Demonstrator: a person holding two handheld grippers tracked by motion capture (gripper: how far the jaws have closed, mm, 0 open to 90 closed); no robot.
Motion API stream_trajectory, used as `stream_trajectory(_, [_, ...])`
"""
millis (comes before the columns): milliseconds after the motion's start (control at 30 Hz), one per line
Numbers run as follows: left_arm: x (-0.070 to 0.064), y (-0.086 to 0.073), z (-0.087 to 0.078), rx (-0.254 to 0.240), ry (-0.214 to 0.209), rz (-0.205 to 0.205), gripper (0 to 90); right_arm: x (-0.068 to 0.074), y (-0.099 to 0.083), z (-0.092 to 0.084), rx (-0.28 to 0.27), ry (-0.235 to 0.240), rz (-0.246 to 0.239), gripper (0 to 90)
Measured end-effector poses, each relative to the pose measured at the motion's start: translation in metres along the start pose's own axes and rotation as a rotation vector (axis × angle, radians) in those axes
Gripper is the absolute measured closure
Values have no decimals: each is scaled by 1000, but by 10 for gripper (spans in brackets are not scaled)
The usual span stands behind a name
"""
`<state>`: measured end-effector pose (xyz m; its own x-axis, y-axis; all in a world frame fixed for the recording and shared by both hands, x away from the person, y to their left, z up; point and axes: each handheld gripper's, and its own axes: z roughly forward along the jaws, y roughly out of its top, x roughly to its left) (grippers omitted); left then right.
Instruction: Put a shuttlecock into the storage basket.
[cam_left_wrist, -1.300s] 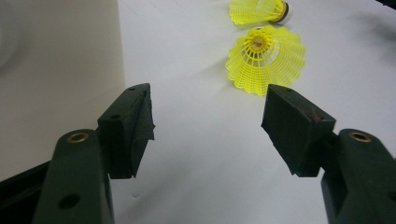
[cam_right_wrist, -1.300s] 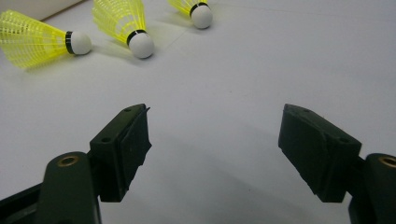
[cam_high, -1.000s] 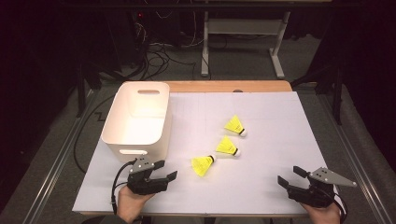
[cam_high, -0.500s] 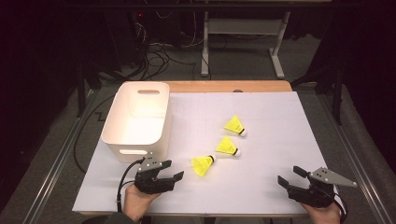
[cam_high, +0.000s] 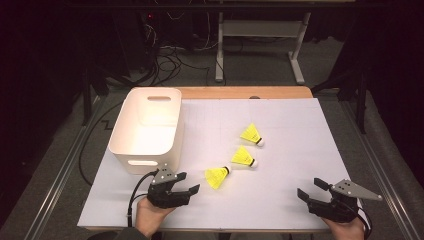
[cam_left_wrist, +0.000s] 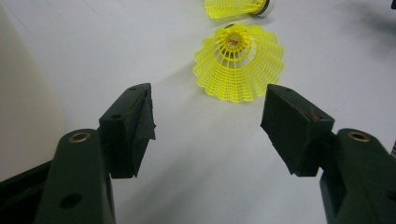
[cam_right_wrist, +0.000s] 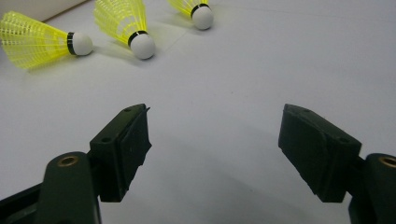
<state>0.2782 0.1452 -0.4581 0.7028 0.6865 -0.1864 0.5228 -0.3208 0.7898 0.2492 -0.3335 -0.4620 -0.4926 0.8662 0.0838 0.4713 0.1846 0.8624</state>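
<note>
— What did the left hand-held gripper (cam_high: 186, 186) look like from where you stood?

— It sat low at the near edge of the counter (cam_high: 300, 150), jaws spread wide and gripping nothing, pointed at the nearest shuttlecock (cam_high: 217, 177). That one lay on its side just ahead of the jaws, not touching them. Seen from the gripper itself, the shuttlecock (cam_left_wrist: 239, 63) showed its open yellow skirt toward the jaws, cork away, which I'd judge suited a pinch across the skirt.

— And the other two?

— The middle shuttlecock (cam_high: 244, 157) and the far shuttlecock (cam_high: 251, 134) lay in a loose diagonal line beyond it, near one another but apart, corks to the right.

— Where might they have been headed?

— The white bin (cam_high: 146, 129) stood at the left, just behind the left gripper. Probably that was why the left one took the lead: it was on the bin's side.

— The right hand-held gripper (cam_high: 311, 191)?

— Also agape and empty, resting at the near right corner, well clear of the shuttlecocks. It looked parked out of the way.
</note>
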Motion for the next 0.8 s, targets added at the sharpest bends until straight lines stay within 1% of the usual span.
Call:
stream_trajectory(233, [-3,1,4,6,-11,6,349,0,0,0,2,1,1,251])
stream_trajectory(333, [-4,2,5,9,-18,2,350,0,0,0,2,0,2,251])
stream_trajectory(433, [-6,4,6,16,-10,-2,344,0,0,0,2,-1,2,251])
stream_trajectory(533, [-7,6,6,13,-16,-8,344,0,0,0,3,-1,2,252])
stream_trajectory(667, [-9,7,8,25,-13,1,346,0,0,0,0,-1,1,251])
stream_trajectory(800, [-12,9,11,41,-2,19,341,0,0,0,3,-1,3,252])
